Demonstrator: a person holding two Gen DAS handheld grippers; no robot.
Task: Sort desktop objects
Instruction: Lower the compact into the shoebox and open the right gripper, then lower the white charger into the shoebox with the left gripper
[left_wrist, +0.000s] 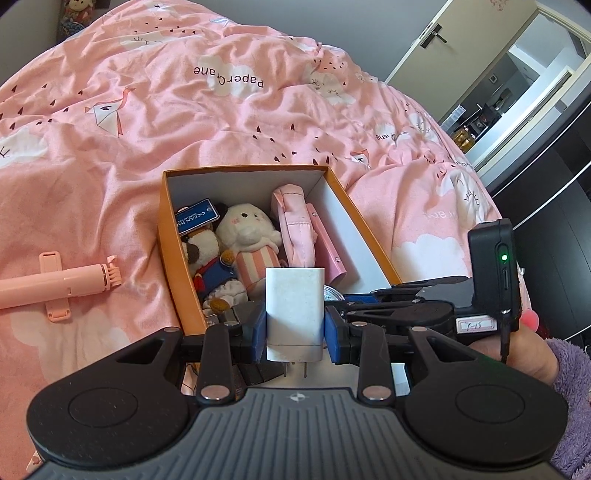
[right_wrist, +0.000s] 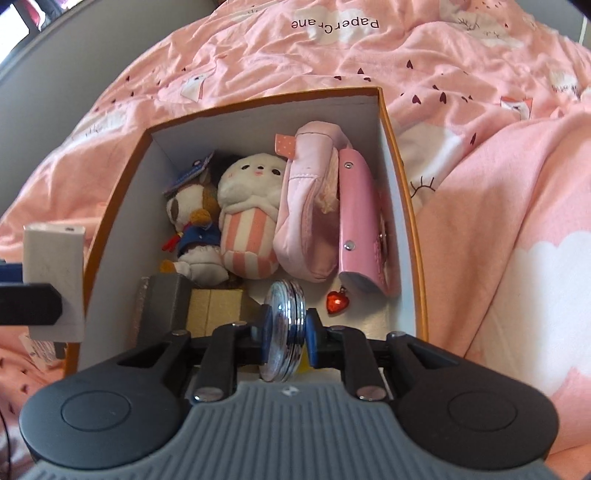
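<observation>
An orange box (left_wrist: 168, 229) with white inner walls sits on the pink bedspread; it also shows in the right wrist view (right_wrist: 406, 206). It holds two plush toys (right_wrist: 243, 206), a pink pouch (right_wrist: 314, 206), a pink case (right_wrist: 362, 229) and a red heart charm (right_wrist: 337, 302). My left gripper (left_wrist: 294, 325) is shut on a white charger plug (left_wrist: 294, 314), held upright over the box's near edge; the plug also shows in the right wrist view (right_wrist: 55, 273). My right gripper (right_wrist: 286, 334) is shut on a round silver disc (right_wrist: 284, 332) inside the box's near end.
A pink selfie stick (left_wrist: 55, 284) lies on the bedspread (left_wrist: 184, 110) left of the box. A grey block (right_wrist: 162, 306) and a tan box (right_wrist: 214, 310) sit in the box's near left corner. A dark cabinet (left_wrist: 554, 206) and a door (left_wrist: 443, 33) stand at the right.
</observation>
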